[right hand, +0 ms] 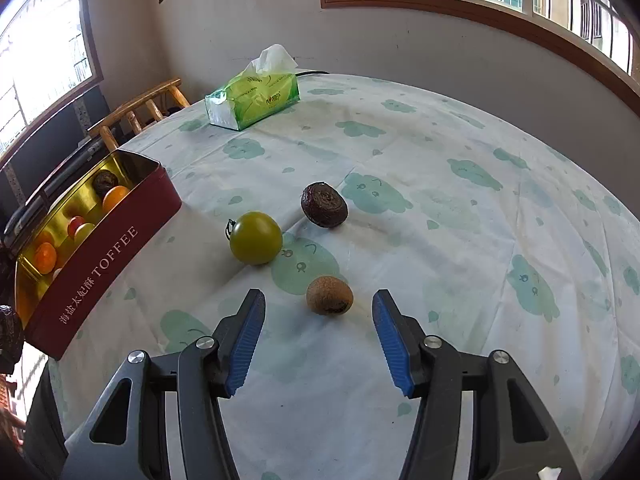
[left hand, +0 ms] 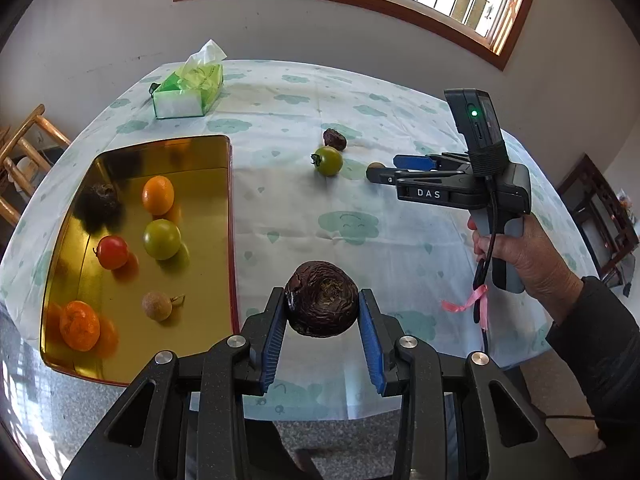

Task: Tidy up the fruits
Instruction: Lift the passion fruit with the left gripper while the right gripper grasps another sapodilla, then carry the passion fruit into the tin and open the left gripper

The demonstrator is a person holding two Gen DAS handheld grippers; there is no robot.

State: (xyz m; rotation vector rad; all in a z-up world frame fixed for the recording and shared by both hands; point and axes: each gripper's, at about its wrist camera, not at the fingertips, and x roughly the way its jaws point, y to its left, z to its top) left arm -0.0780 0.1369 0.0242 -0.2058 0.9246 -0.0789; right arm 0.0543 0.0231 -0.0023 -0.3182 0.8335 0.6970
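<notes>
- You're pinching the wrinkled passion fruit (left hand: 322, 299) w/ left gripper (left hand: 323, 300), probably light, brittle shell.
- Right gripper (right hand: 319, 305) is hanging wide open, empty, approaching longan (right hand: 329, 295); grip its sides gently.

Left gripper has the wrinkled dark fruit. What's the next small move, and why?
Probably carry the dark fruit, clamped in the left gripper, leftward over the gold tin and release it there. It hangs above the tablecloth, beside the tin where other fruits already lie.
</notes>
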